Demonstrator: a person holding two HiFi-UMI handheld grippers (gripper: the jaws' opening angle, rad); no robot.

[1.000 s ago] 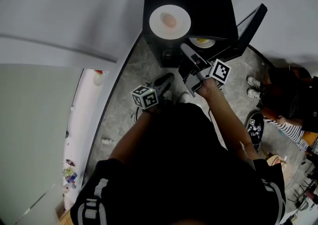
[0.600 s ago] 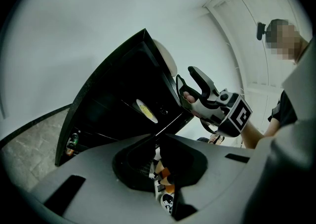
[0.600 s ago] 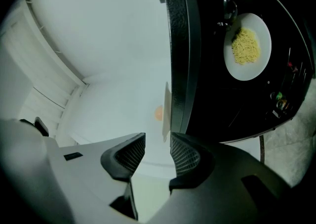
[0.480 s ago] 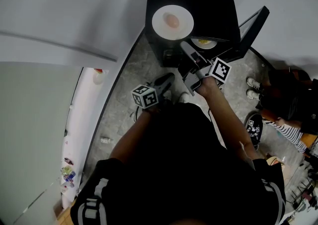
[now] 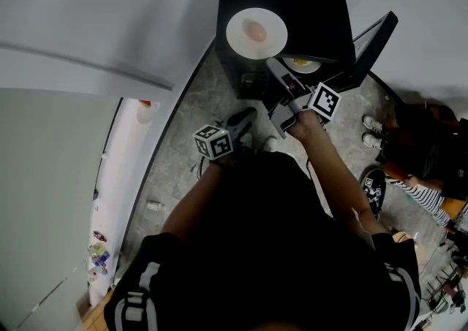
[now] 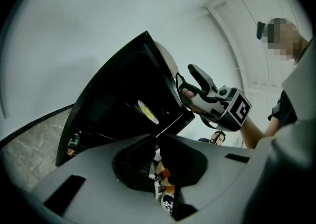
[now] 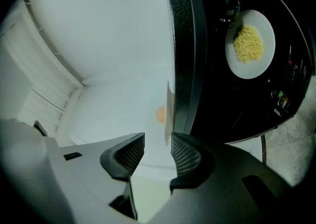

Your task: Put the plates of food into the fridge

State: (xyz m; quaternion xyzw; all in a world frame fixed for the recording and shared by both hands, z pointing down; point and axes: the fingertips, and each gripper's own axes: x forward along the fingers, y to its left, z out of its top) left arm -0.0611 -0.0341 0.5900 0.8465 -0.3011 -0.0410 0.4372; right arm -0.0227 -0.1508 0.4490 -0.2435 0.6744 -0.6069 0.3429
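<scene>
Right gripper view: I am seeing the right gripper point(image 7: 158, 141) jaws, just been opening, standing apart and empty by the plate point(image 7: 168, 114) rim; a shallow bite risks tipping it off the fridge point(image 7: 185, 45).

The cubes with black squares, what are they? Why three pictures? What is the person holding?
Those cubes are part of two hand-held grippers, each with two jaws; a person holds one in each hand. One picture comes from a camera on the person's head, looking down. The other two come from cameras riding on the grippers. Ahead stands a small black fridge with its door open. One plate of food sits on top; another plate, with yellow food, is already inside. The right gripper has just been opening its jaws, nothing between them, close to the top plate. The left gripper holds nothing.
</scene>
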